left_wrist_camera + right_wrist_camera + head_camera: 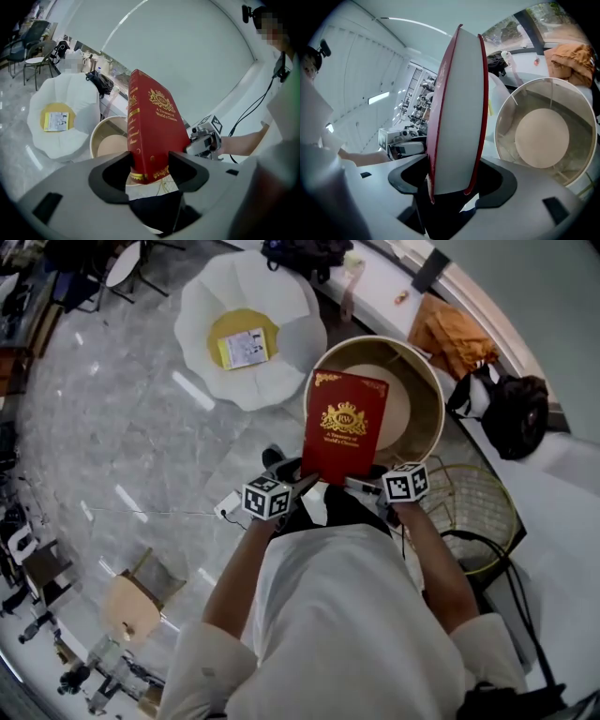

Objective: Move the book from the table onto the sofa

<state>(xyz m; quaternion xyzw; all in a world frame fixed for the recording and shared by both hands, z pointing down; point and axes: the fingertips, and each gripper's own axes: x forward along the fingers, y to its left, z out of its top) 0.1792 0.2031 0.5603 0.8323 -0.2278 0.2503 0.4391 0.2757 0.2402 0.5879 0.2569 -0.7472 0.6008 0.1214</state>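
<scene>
Book [343, 427] is up in the air, red with gold print, standing tall in front of the person. It hangs over the round desk [433, 390], which has a high rim, and it does not touch the desk.

Both tools hold it low down. The left gripper [302, 480] has its fingers [112, 173] pinching the bottom corner by the spine. The right gripper [364, 486] has its fingers [494, 180] pinching the bottom at the white page side. No fingers are spread free.

I think the job now is to carry the book over to the sofa [216, 315], the white seat shaped like a flower. To do it well, both hands should move together and squeeze the same. If one hand goes faster, the book could twist or slip out, since only its bottom edge is held. It should stay high enough to clear the desk rim and the sofa's puffy sides, then come down slowly.

A yellow cushion [225, 329] sits in the sofa with a paper [244, 350] on it, so the book may land on that paper. Only bare floor seems to lie between desk and sofa. A wire basket [478, 512], a black bag [511, 413] and an orange cloth [455, 334] are on the other side, out of the way.
</scene>
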